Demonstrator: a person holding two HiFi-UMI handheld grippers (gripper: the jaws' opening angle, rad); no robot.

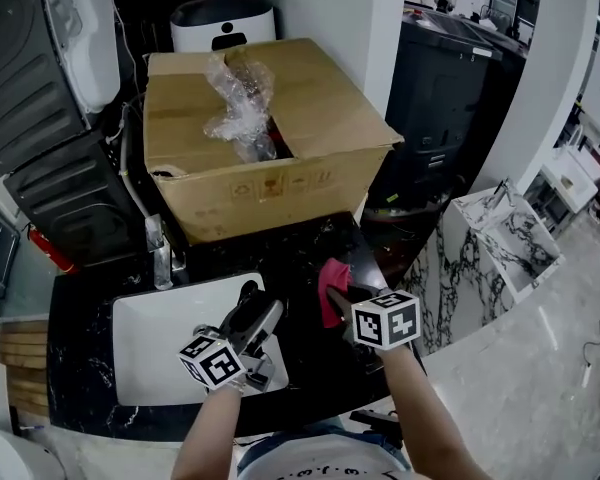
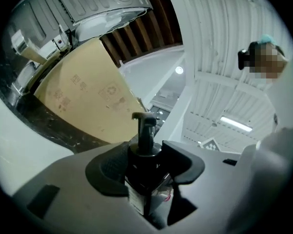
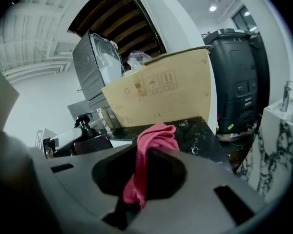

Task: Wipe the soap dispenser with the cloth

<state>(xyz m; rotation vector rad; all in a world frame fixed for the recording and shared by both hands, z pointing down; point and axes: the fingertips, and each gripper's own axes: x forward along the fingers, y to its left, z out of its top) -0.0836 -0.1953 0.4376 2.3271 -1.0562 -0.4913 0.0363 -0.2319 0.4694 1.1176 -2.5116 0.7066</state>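
A black marble countertop [image 1: 80, 318] fills the lower part of the head view, and a large open cardboard box [image 1: 270, 138] is set on its far side, with crumpled clear plastic wrap [image 1: 238, 103] seen in the opening. A tall black unit [image 1: 450, 98] is seen to the right of the box. A white rectangular sink [image 1: 160, 338] is sunk into the countertop near the person, and a faucet [image 1: 160, 253] is mounted at its far rim. The left gripper [image 1: 252, 316] is held over the right part of the sink, and the right gripper [image 1: 342, 298] is held just to its right, above the dark countertop; a marker cube is carried on each. In the left gripper view the jaws are seen pressed against the body of the dark soap dispenser [image 2: 145, 179], so that the bottle is pinched between them, with its black pump head pointed out past the jaw tips toward the box. In the right gripper view the pink cloth [image 3: 154, 140] is seen clamped between the jaws, a bunched fold being pushed out above the tips and a short tail left hanging below. The dispenser is also seen there at the left, near the cloth but apart from it.
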